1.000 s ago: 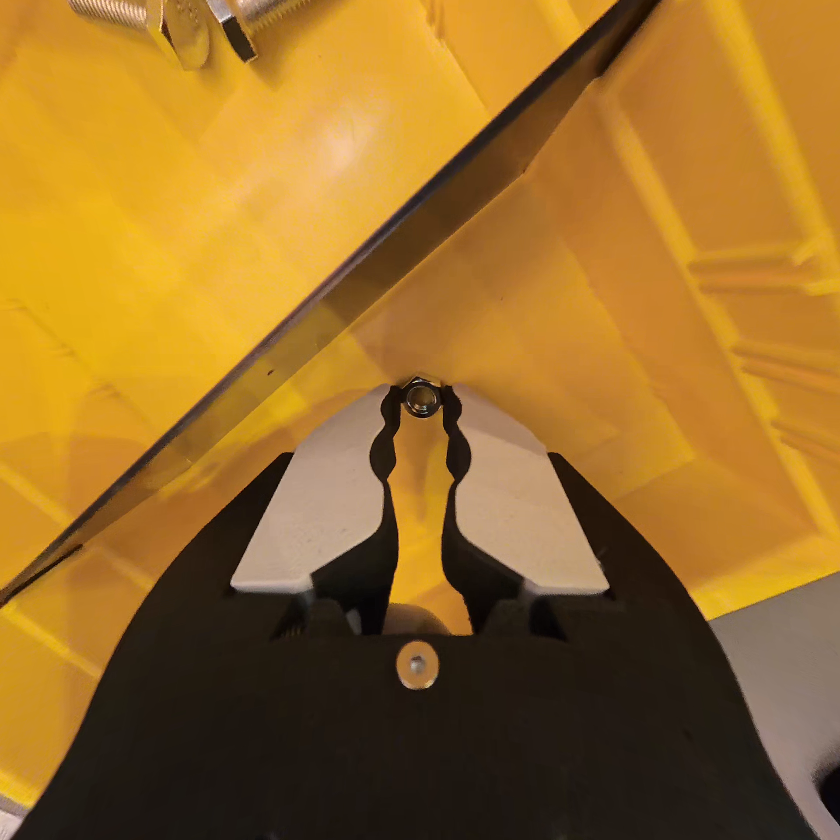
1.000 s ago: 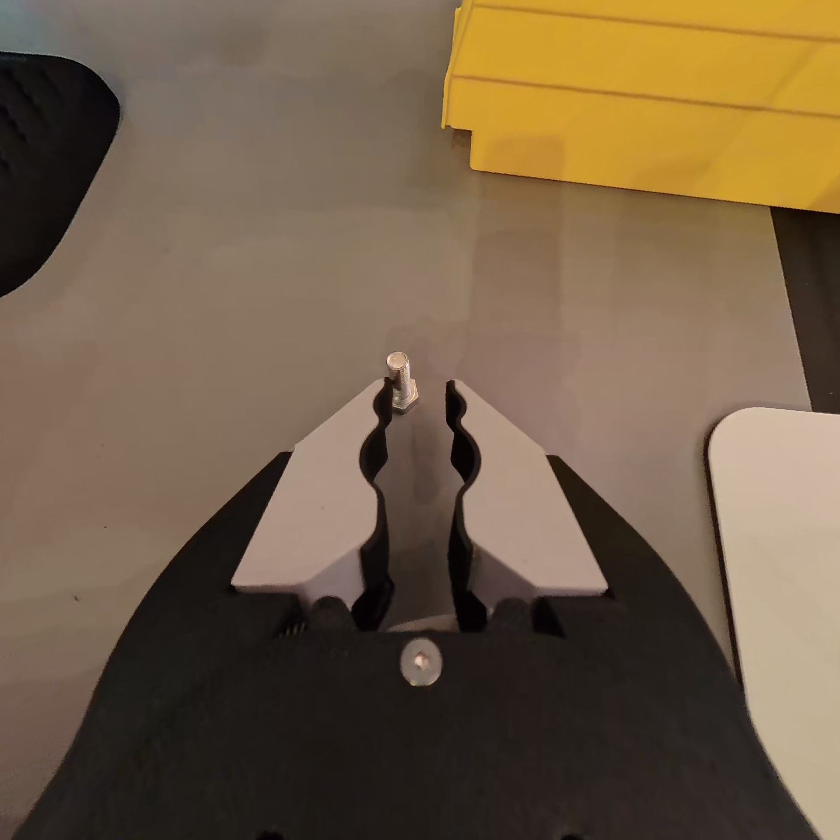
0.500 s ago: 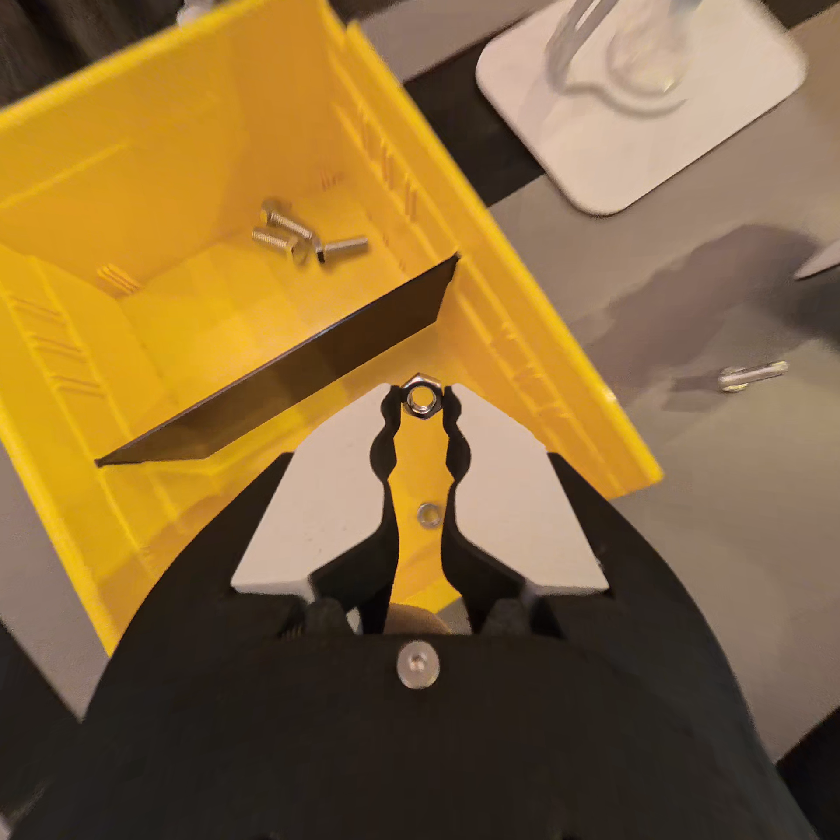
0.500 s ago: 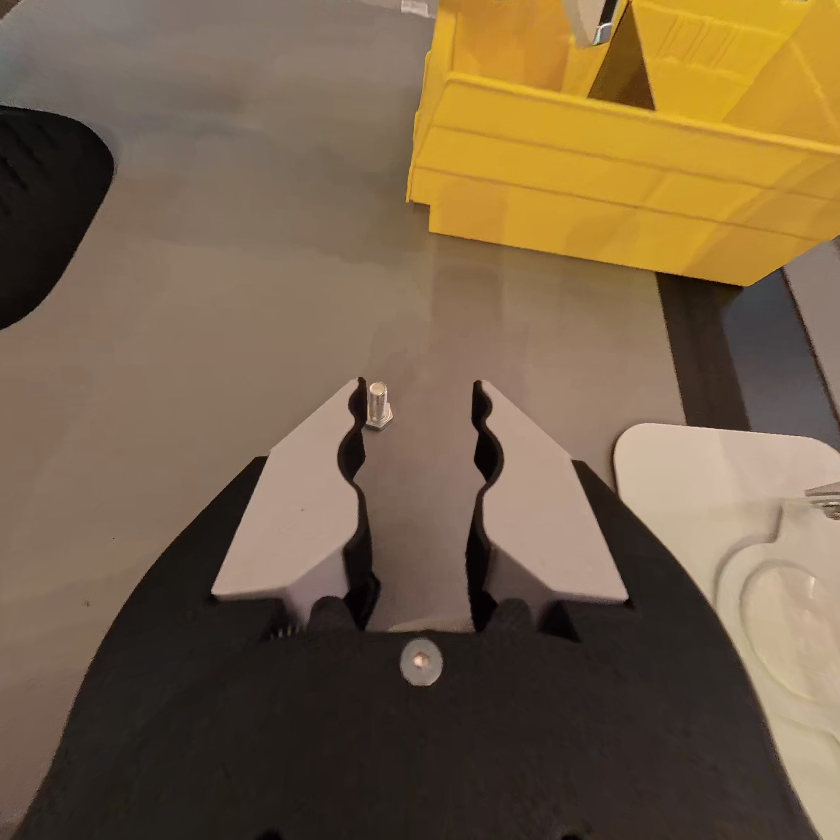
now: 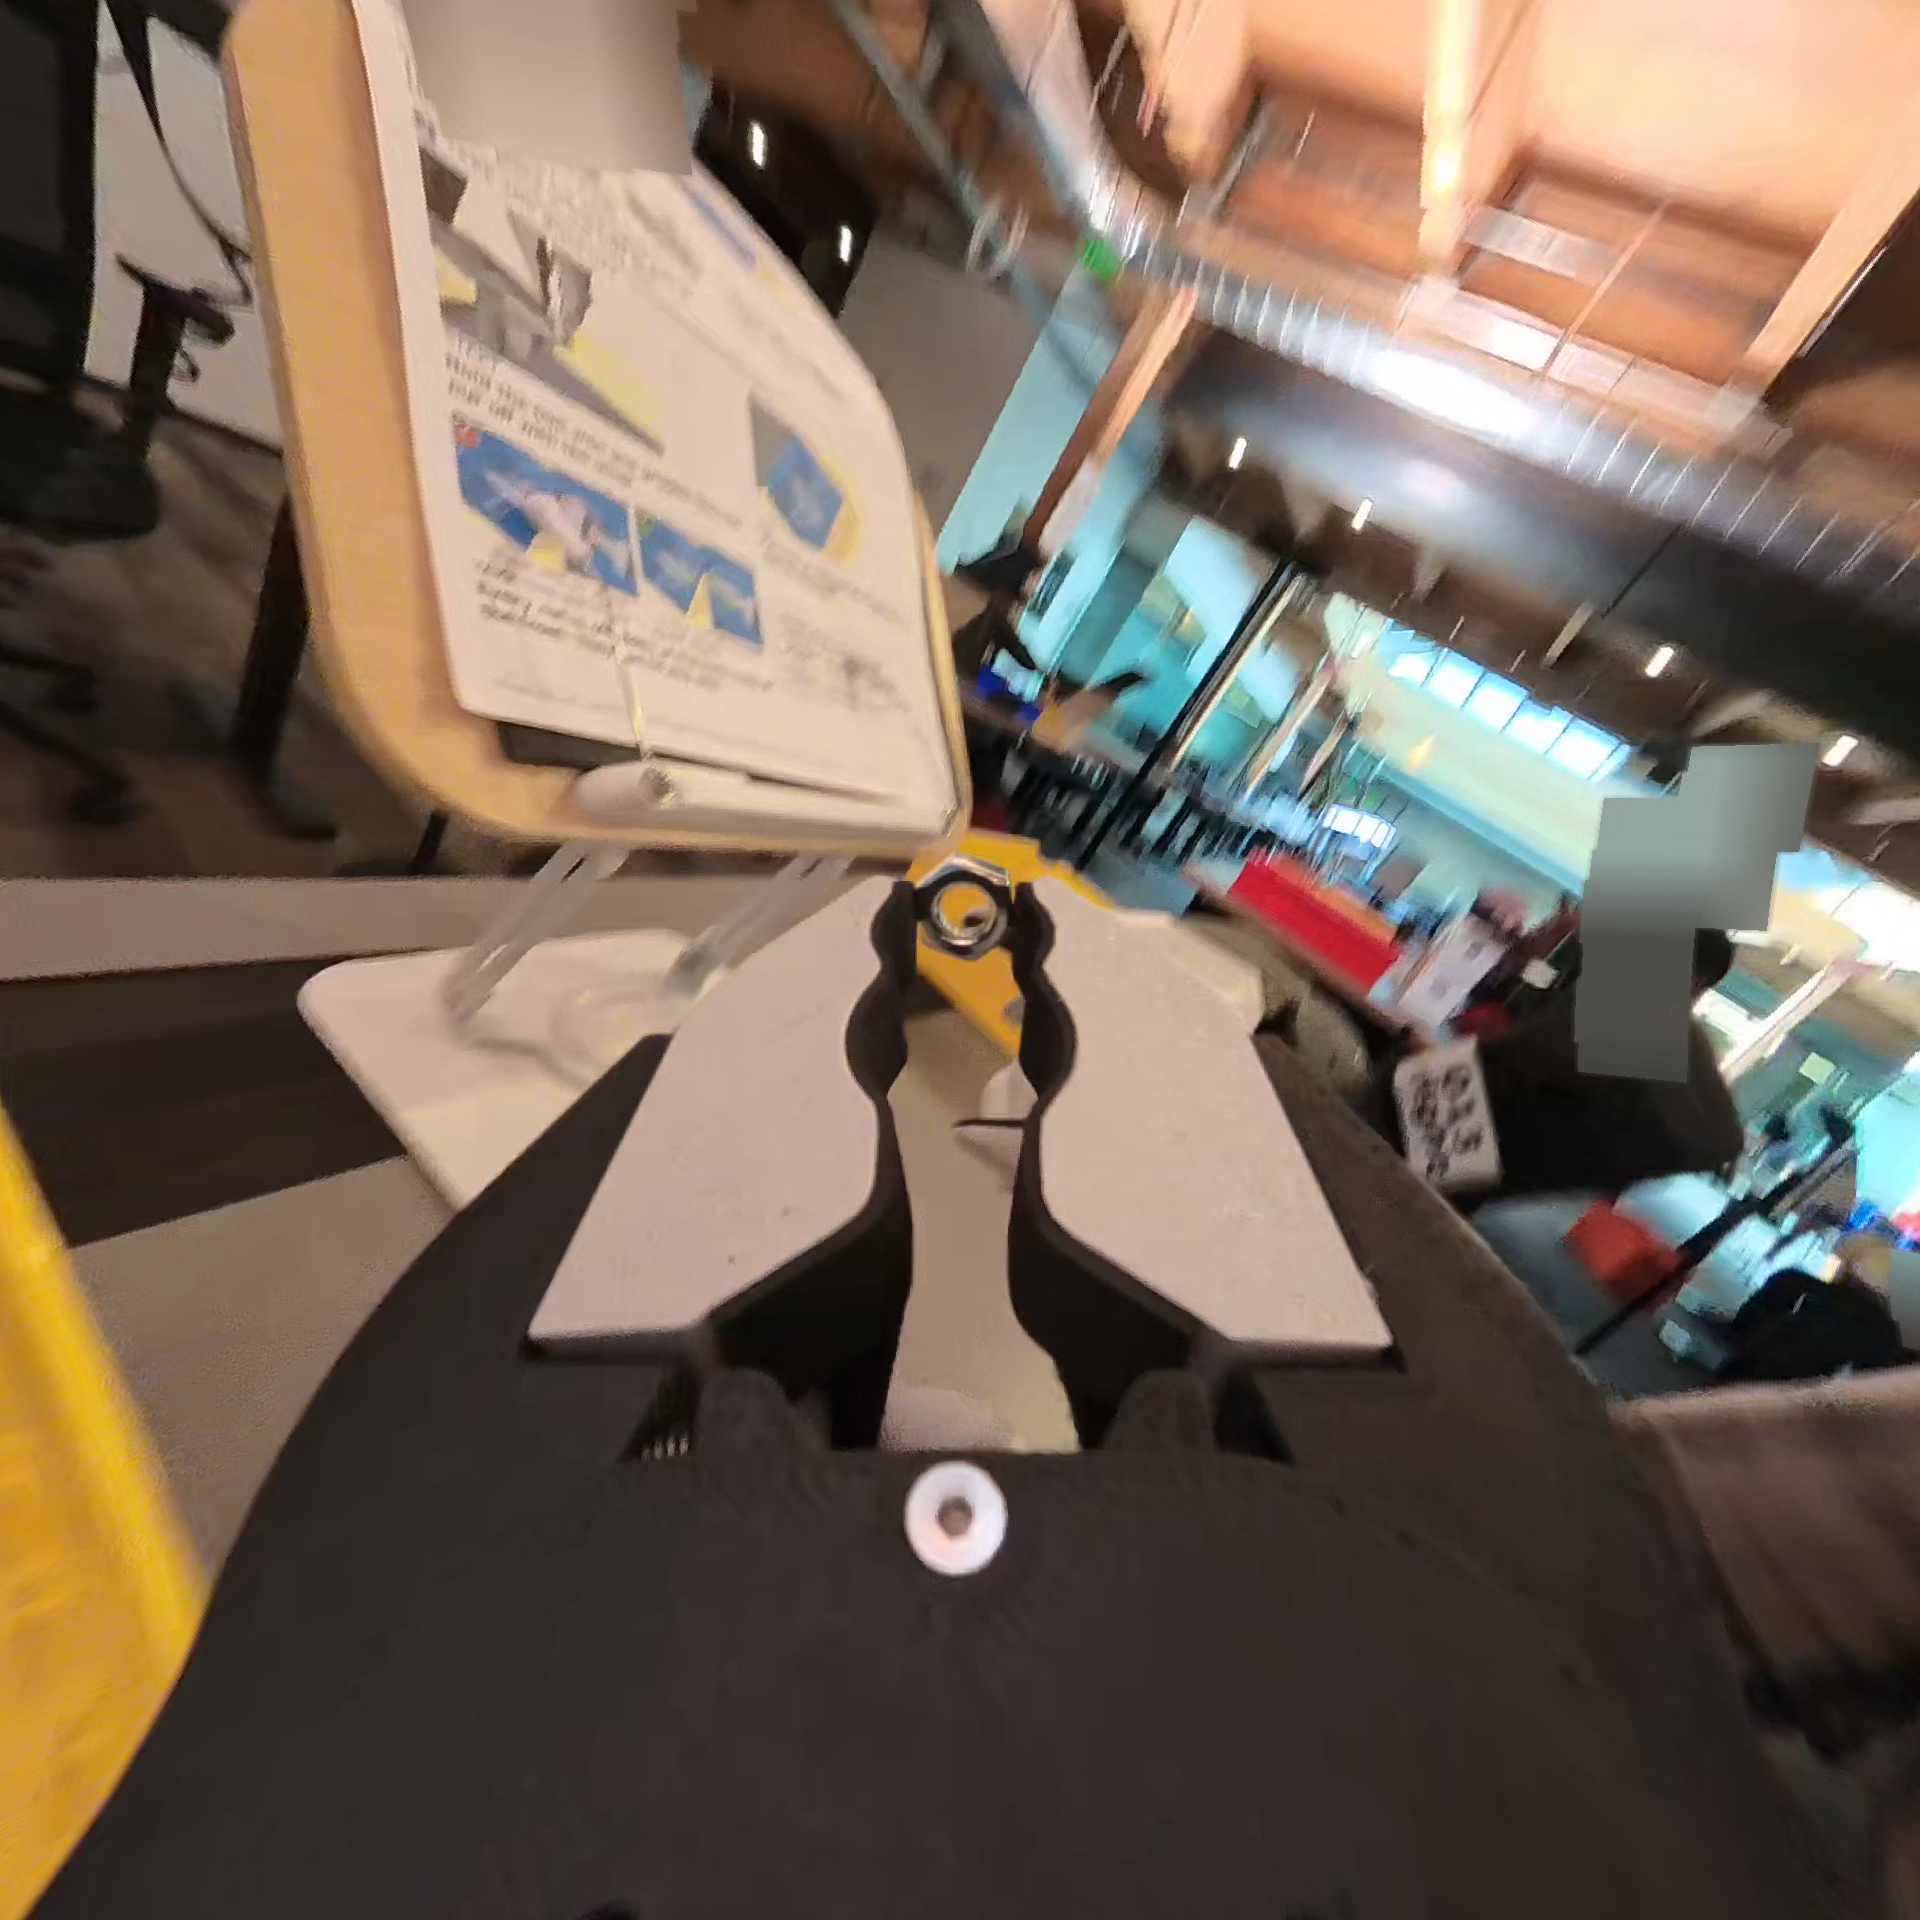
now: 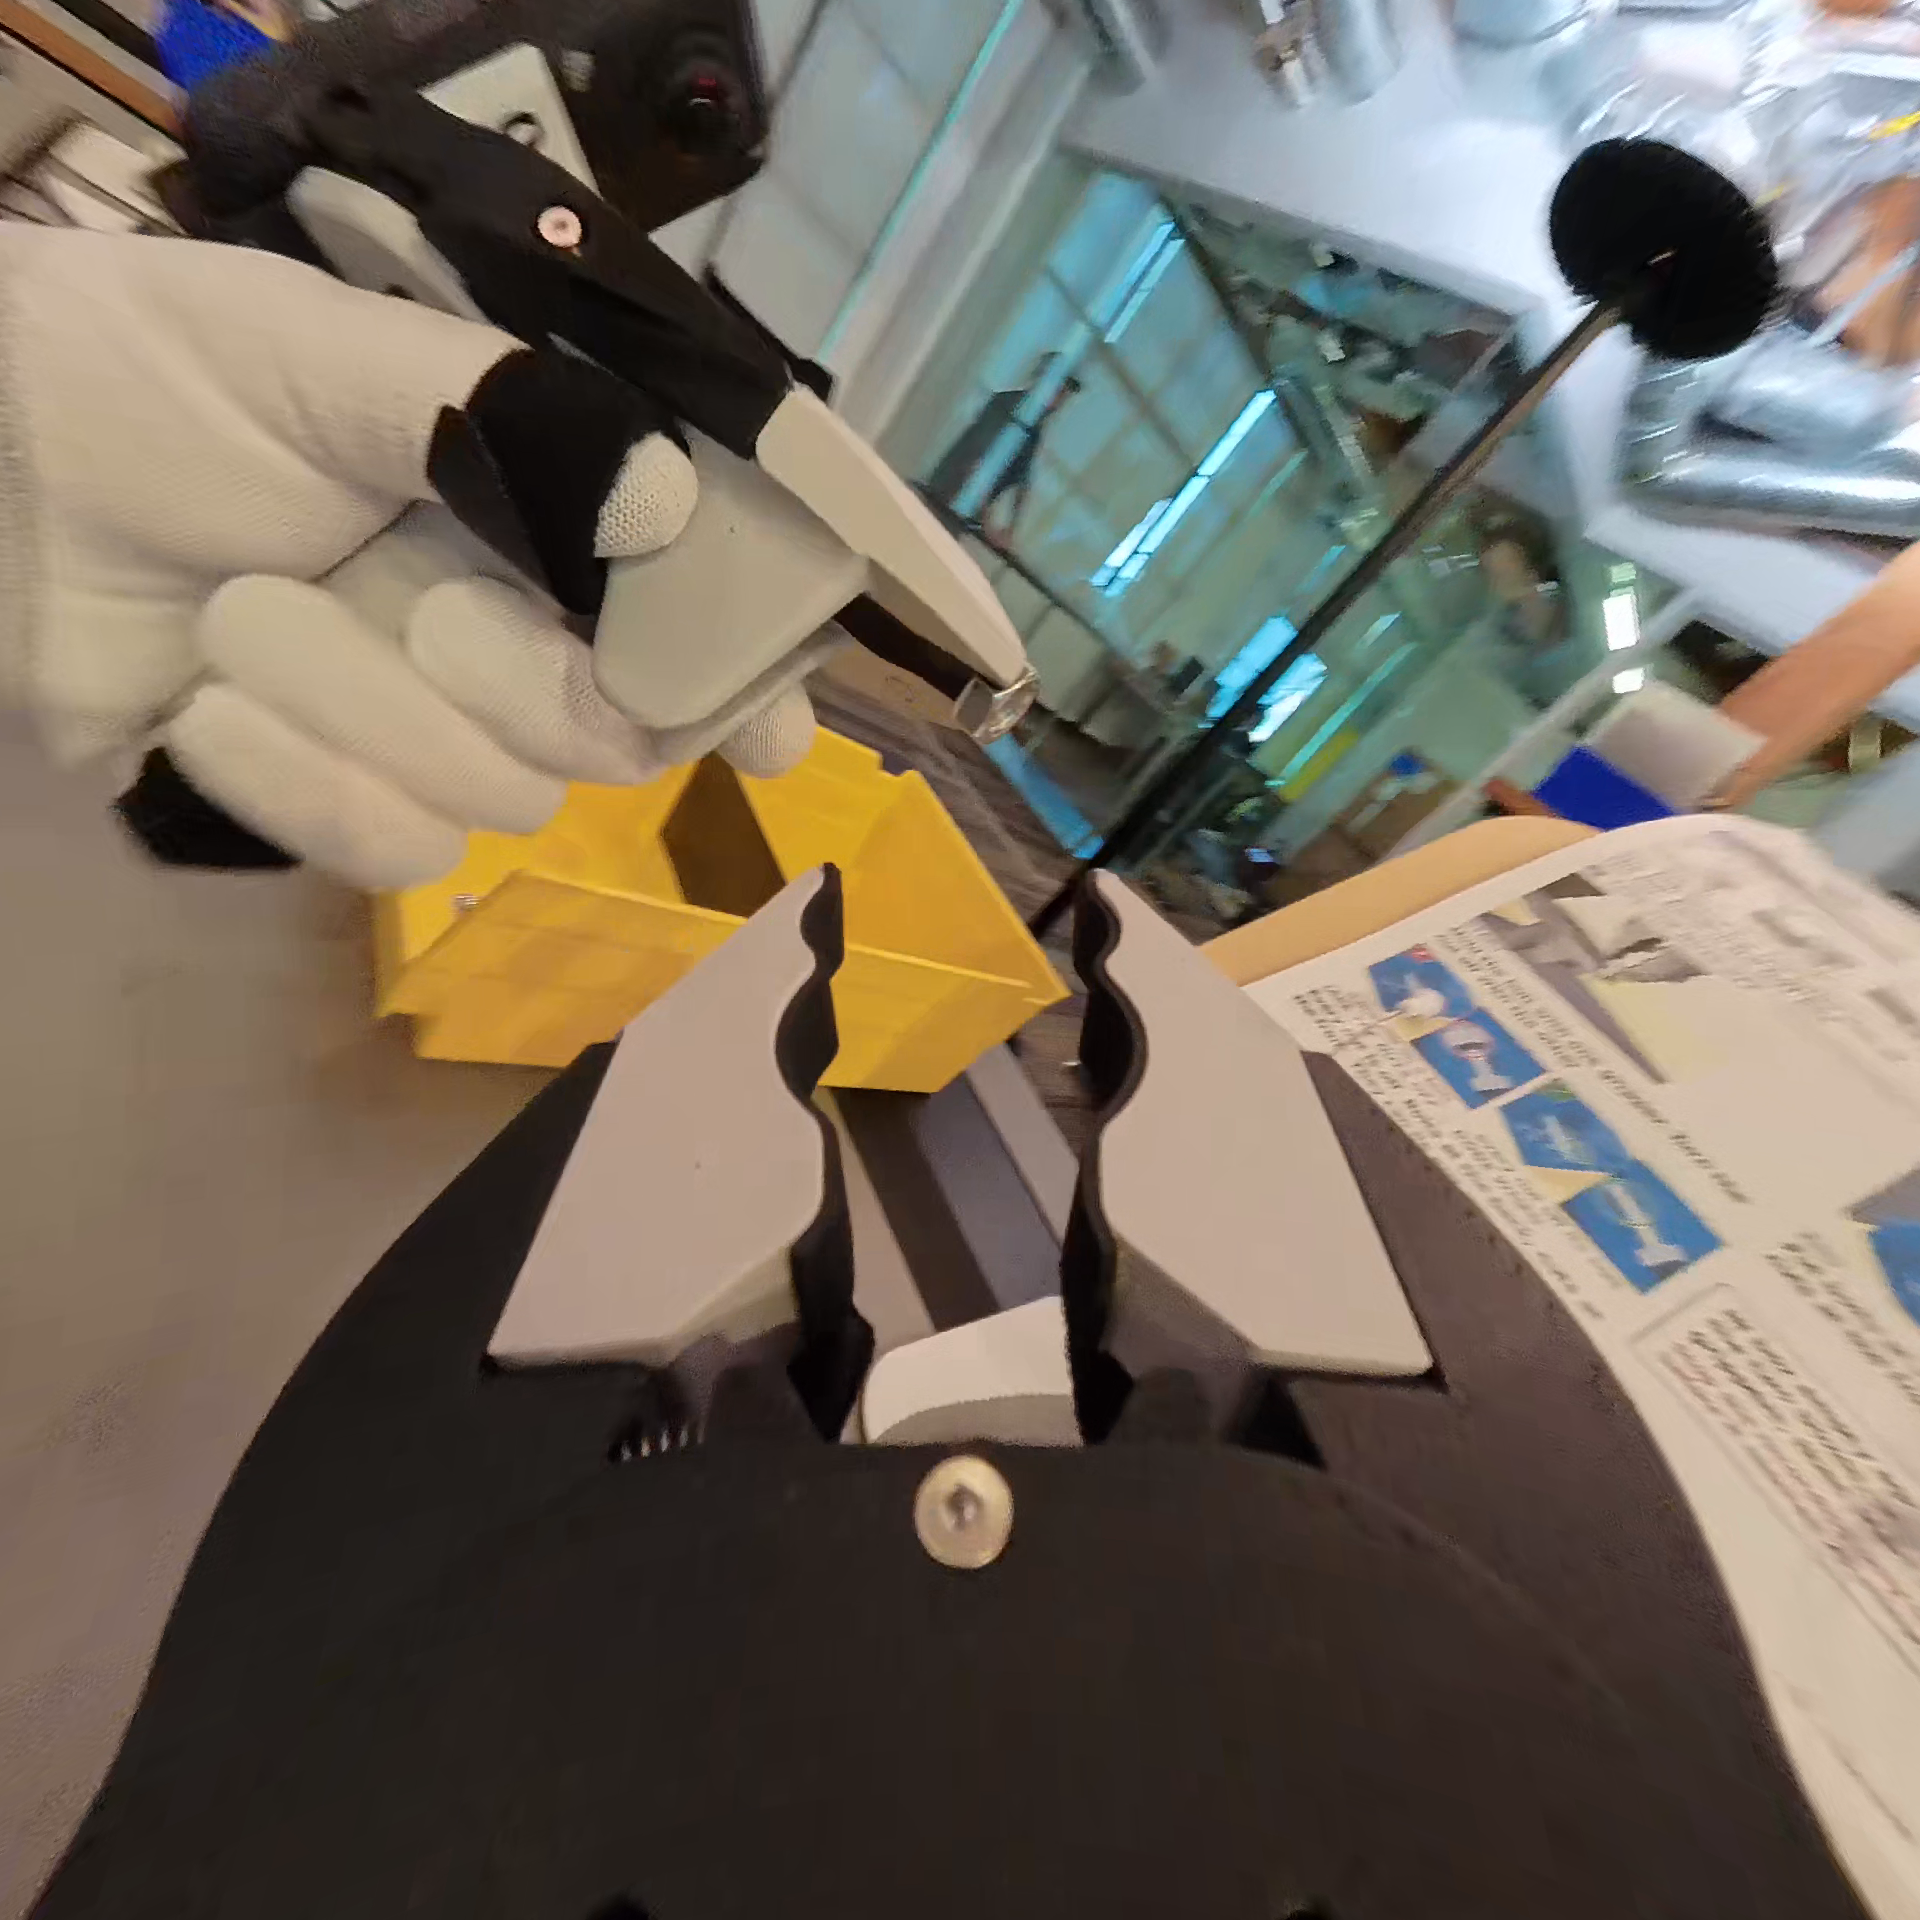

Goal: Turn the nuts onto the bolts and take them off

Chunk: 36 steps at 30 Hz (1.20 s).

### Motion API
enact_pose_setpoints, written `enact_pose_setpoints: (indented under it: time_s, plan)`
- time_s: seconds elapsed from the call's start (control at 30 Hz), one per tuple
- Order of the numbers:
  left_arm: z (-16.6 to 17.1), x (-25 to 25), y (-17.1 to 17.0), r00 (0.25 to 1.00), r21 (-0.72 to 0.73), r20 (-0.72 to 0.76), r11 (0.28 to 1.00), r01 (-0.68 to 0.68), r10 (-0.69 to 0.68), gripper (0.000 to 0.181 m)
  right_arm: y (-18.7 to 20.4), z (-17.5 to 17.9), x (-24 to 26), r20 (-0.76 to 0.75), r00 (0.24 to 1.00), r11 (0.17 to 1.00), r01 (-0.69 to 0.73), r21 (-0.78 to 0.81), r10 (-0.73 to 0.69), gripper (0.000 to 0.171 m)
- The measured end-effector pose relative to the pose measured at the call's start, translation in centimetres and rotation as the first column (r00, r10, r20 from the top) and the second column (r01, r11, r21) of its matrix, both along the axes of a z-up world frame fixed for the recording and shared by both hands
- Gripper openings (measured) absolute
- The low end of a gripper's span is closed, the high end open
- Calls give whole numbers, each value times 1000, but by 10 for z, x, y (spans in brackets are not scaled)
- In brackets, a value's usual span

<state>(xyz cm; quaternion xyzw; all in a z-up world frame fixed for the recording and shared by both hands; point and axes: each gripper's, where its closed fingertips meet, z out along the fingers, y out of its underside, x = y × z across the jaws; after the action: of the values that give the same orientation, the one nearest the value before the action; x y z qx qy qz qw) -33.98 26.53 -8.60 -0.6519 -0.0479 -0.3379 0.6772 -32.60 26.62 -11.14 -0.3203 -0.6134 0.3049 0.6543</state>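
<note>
My left gripper (image 5: 964,902) is shut on a small silver hex nut (image 5: 964,925) at its fingertips, held up in the air. The right wrist view shows it too: a white-gloved hand (image 6: 208,540) holds the left gripper (image 6: 992,694) with the nut (image 6: 1000,709) above the yellow bin (image 6: 914,977). My right gripper (image 6: 956,891) is open and empty, pointing over the bin's near wall, below and in front of the left gripper. No bolt shows between its fingers or on the table.
A tilted wooden stand with printed pages (image 5: 665,499) on a white base (image 5: 416,1039) stands ahead; it fills the right side of the right wrist view (image 6: 1558,1091). The bin's edge (image 5: 62,1507) is at my left. Grey table (image 6: 156,1091) lies left of the bin. Only a small space, under 4 cm, lies between the two pairs of fingers.
The left gripper lifted the nut out of the bin and tilted up. The right gripper opened wider, rose and tilted up; the bolt on the table has left its view.
</note>
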Motion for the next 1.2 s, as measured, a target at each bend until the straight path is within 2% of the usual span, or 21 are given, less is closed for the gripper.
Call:
enact_pose_setpoints:
  time_s: [0.07,0.2,0.3,0.33,0.4,0.7,0.77,0.97,1.07,1.13,1.2]
  plan:
    - [6,14,4,997,59,83,998,4,-9,18,4,6,-1,-63,995,997,75,10,-74,37]
    - [8,33,11,988,121,155,993,2,-21,18,11,21,6,-167,975,989,142,-33,-146,28]
    - [6,40,15,976,136,214,991,-5,-25,18,12,27,11,-199,967,987,160,-13,-159,23]
    - [6,39,16,973,136,231,991,-15,-17,18,14,28,12,-211,963,985,170,-7,-168,14]
    - [7,42,17,969,148,245,989,-17,-20,18,12,29,14,-218,963,986,167,16,-159,8]
    - [15,48,12,946,182,319,983,-7,-53,18,8,37,19,-231,966,991,126,39,-114,7]
    - [18,49,10,942,200,329,980,-6,-61,18,2,41,21,-256,962,993,107,51,-91,12]
    - [18,56,9,909,234,398,972,30,-124,18,5,44,23,-267,955,983,158,91,-128,6]
    - [19,56,7,913,239,391,971,24,-119,18,4,45,24,-248,963,988,128,91,-101,6]
    - [17,55,6,940,212,330,977,13,-84,20,4,42,24,-196,979,993,79,93,-59,6]
    - [15,49,0,970,187,242,982,-21,-25,31,12,40,27,-136,990,994,60,91,-47,6]
